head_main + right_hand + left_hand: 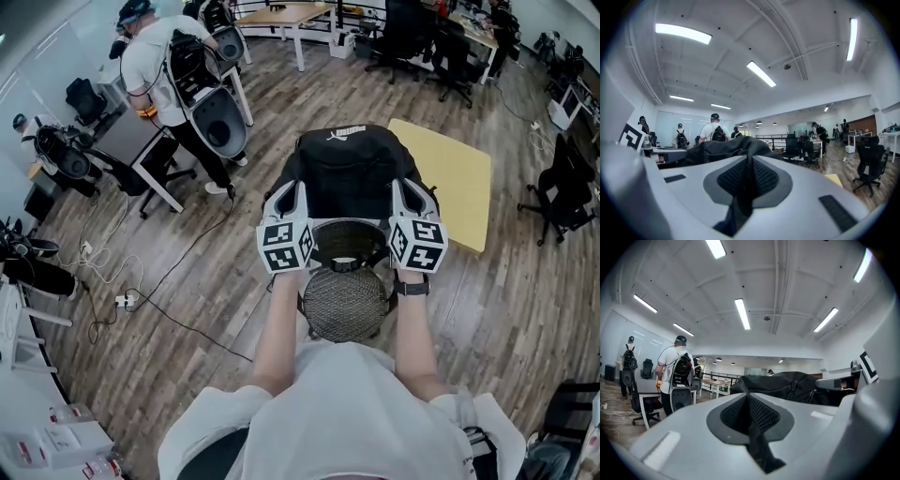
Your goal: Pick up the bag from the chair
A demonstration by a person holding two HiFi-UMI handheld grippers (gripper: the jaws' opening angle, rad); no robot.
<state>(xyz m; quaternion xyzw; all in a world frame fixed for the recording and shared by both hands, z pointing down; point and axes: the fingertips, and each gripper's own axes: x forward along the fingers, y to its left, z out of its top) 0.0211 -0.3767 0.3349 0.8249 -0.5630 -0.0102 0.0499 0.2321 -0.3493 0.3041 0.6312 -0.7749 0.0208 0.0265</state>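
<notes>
Wood floor (187, 272) of an open office, with a person (164, 66) standing at the upper left. In the middle of the head view, a black bag (349, 173) lies just above a mesh chair (345, 302). Whether it rests on the seat is unclear. The left gripper (289, 192) and right gripper (405, 192) flank the bag. Each gripper's jaws are pressed together, pinching a black strap (757, 446) (738, 201).
</notes>
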